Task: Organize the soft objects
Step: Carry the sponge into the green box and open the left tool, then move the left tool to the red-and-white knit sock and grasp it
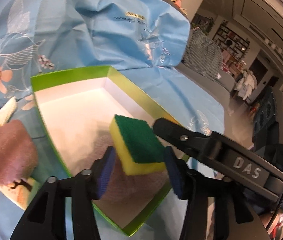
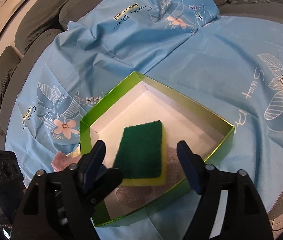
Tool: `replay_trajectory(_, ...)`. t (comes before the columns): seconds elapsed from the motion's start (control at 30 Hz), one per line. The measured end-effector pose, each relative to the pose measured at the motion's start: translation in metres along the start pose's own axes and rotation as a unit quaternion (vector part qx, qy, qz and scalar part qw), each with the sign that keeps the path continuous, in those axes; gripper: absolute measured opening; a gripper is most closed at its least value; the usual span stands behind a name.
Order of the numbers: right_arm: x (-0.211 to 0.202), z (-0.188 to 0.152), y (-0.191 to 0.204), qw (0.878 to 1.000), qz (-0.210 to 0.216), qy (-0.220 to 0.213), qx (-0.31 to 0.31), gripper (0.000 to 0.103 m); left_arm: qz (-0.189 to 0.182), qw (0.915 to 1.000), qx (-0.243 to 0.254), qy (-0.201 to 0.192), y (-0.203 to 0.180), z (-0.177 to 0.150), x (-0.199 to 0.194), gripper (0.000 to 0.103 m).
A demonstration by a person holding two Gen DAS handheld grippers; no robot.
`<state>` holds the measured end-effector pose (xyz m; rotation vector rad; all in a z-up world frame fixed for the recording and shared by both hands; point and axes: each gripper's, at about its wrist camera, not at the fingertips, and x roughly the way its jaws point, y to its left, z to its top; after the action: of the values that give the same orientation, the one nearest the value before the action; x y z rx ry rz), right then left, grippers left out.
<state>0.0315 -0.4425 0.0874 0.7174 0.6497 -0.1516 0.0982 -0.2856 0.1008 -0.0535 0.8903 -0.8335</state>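
Note:
A yellow sponge with a green scouring top [image 1: 137, 142] [image 2: 141, 150] rests tilted on a pink cloth [image 1: 137, 188] [image 2: 173, 160] inside a shallow green box [image 1: 71, 76] [image 2: 111, 96] with a white floor. My left gripper [image 1: 139, 172] straddles the sponge's near end, and its blue pads do not press on it. My right gripper [image 2: 141, 150] stands wide on either side of the sponge, clear of it. In the left wrist view one right fingertip [image 1: 161, 126] sits by the sponge's far corner.
The box lies on a light blue flowered sheet [image 1: 121, 30] [image 2: 221, 60] spread over a grey sofa [image 2: 41, 20]. A folded pink towel [image 1: 7, 150] [image 2: 61, 160] and a yellow-white cloth [image 1: 7, 110] lie beside the box's left wall.

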Motion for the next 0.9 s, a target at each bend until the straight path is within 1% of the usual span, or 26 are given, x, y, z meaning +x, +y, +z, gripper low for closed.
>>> replay_trajectory(0.07,-0.002,0.0,0.001,1.0,0.008,-0.005,0.001,0.083,0.004,0.9999,-0.003,-0.009,0.003,0.002,-0.007,0.057)
replay_trajectory(0.17,-0.005,0.0,0.005,1.0,0.019,-0.013,-0.002,0.086,0.008,0.9996,-0.019,-0.022,0.011,0.0,-0.024,0.067)
replay_trajectory(0.2,-0.006,0.0,0.007,1.0,0.023,-0.015,-0.005,0.087,0.012,0.9992,-0.026,-0.026,0.015,-0.001,-0.03,0.067)
replay_trajectory(0.23,-0.007,-0.002,0.009,0.999,0.029,-0.018,-0.009,0.091,0.018,0.9989,-0.033,-0.029,0.019,-0.003,-0.037,0.067)
replay_trajectory(0.27,-0.007,-0.002,0.011,0.999,0.036,-0.02,-0.012,0.095,0.028,0.9981,-0.043,-0.035,0.026,-0.005,-0.048,0.068)
replay_trajectory(0.3,-0.008,-0.004,0.015,0.999,0.041,-0.02,-0.017,0.096,0.035,0.9974,-0.05,-0.039,0.031,-0.007,-0.055,0.068)
replay_trajectory(0.37,-0.008,-0.008,0.025,0.998,0.055,-0.021,-0.032,0.097,0.059,0.9944,-0.069,-0.055,0.049,-0.015,-0.084,0.068)
replay_trajectory(0.43,-0.008,-0.012,0.037,0.997,0.065,-0.018,-0.049,0.098,0.087,0.9898,-0.09,-0.068,0.067,-0.024,-0.109,0.072)
replay_trajectory(0.47,-0.008,-0.016,0.047,0.996,0.069,-0.015,-0.062,0.099,0.102,0.9867,-0.102,-0.075,0.077,-0.029,-0.123,0.078)
replay_trajectory(0.5,-0.008,-0.019,0.055,0.995,0.073,-0.012,-0.072,0.1,0.124,0.9812,-0.12,-0.087,0.093,-0.039,-0.142,0.081)
replay_trajectory(0.57,-0.007,-0.028,0.075,0.991,0.088,-0.007,-0.096,0.101,0.156,0.9718,-0.148,-0.097,0.116,-0.054,-0.168,0.081)
replay_trajectory(0.63,-0.005,-0.039,0.096,0.987,0.1,0.002,-0.122,0.101,0.196,0.9582,-0.182,-0.102,0.143,-0.077,-0.197,0.081)
replay_trajectory(0.67,-0.004,-0.046,0.105,0.986,0.103,0.008,-0.134,0.101,0.221,0.9486,-0.2,-0.107,0.158,-0.091,-0.213,0.081)
replay_trajectory(0.77,0.004,-0.067,0.138,0.978,0.113,0.039,-0.171,0.102,0.272,0.9249,-0.241,-0.112,0.187,-0.124,-0.24,0.081)
replay_trajectory(0.8,0.008,-0.074,0.147,0.975,0.117,0.05,-0.18,0.102,0.293,0.9126,-0.262,-0.113,0.201,-0.139,-0.252,0.081)
replay_trajectory(0.87,0.016,-0.089,0.168,0.971,0.124,0.077,-0.191,0.102,0.313,0.8979,-0.288,-0.114,0.218,-0.158,-0.265,0.081)
replay_trajectory(0.9,0.021,-0.099,0.181,0.968,0.129,0.095,-0.196,0.102,0.33,0.8864,-0.304,-0.115,0.229,-0.17,-0.271,0.081)
